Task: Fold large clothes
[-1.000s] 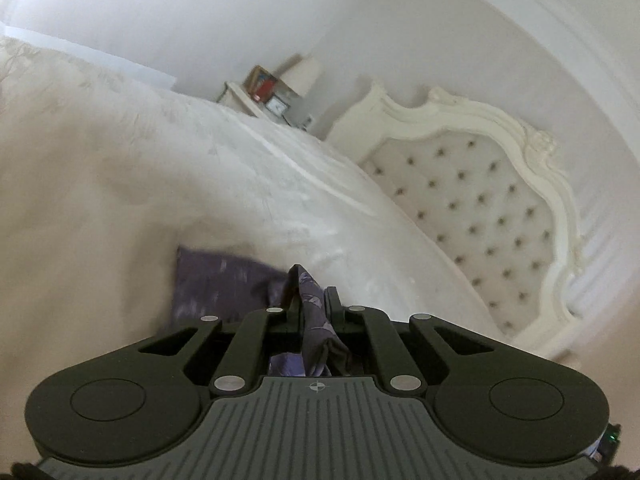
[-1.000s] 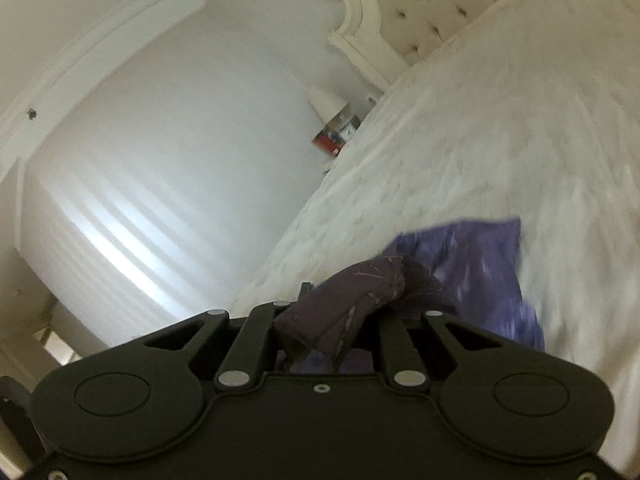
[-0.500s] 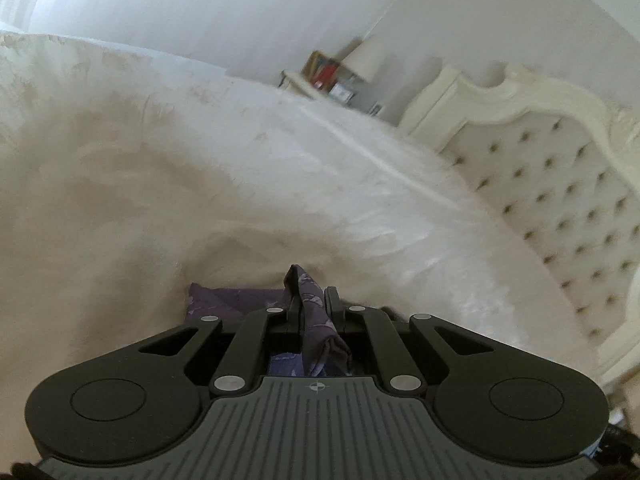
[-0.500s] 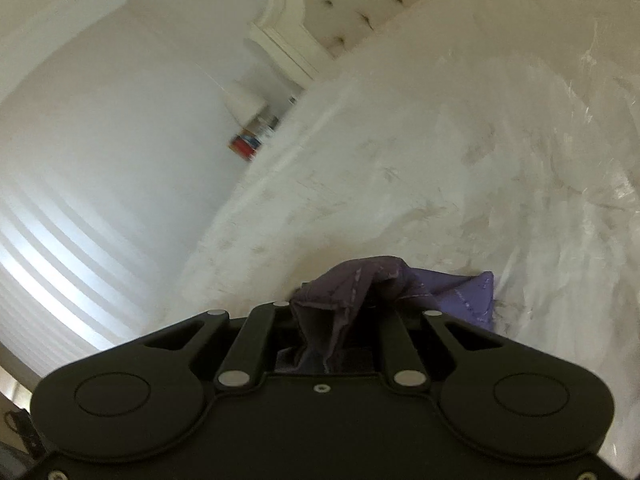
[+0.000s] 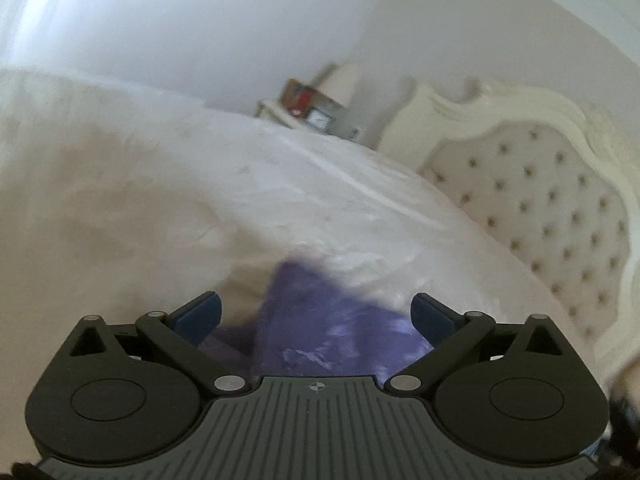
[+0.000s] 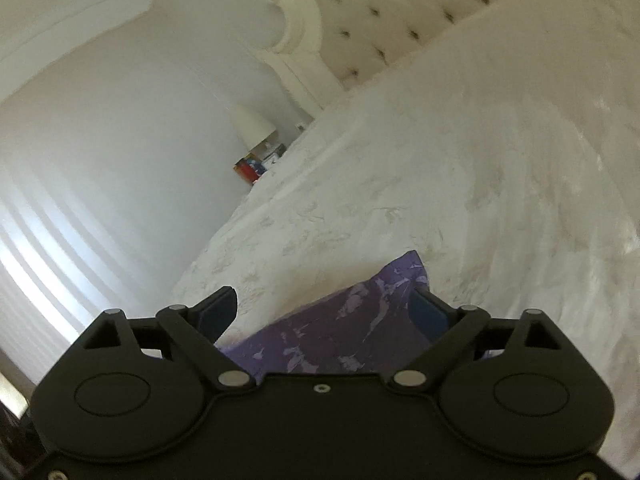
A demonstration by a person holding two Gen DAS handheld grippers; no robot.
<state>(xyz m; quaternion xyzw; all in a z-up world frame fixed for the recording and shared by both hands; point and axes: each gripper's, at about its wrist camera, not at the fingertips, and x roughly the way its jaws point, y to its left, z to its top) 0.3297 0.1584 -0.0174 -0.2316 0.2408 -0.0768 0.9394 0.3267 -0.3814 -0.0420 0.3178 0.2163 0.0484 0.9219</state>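
Garment (image 5: 328, 328): lying on the bed (image 5: 120, 220), on the white patterned cover, well away from the headboard (image 5: 540, 200) end. Purple cloth with paler markings, blurred in the left wrist view, sharper in the right wrist view (image 6: 352, 320). Spreading flat there, with one corner pointing away from the camera and a straight edge running down toward the near left. Resting on the cover, not lifted.

Left tool (image 5: 316, 314): jaws opening, standing wide apart. Blue pads (image 5: 200, 314) showing bare on both sides. Reaching over the purple cloth, with the cloth lying low between the fingers and neither pad pressing on it. Pointing slightly downward across the bed toward its far edge.

Right tool (image 6: 322, 308): jaws opening as well, fingers spread wide. Straddling the cloth, with the cloth's right edge lying just against or in front of the right-hand pad; cannot tell whether touching. Left-hand pad well clear of the fabric, over bare cover. Not clamping anything.

Beyond the far edge of the bed, near the headboard corner: nightstand (image 5: 280, 110) standing against the white wall (image 5: 200, 20), carrying a pale lamp (image 5: 344, 80), a small clock (image 5: 320, 120) and a red item (image 6: 248, 168) too small to tell. Headboard cream, buttoned, with a carved frame, rising at the head end.
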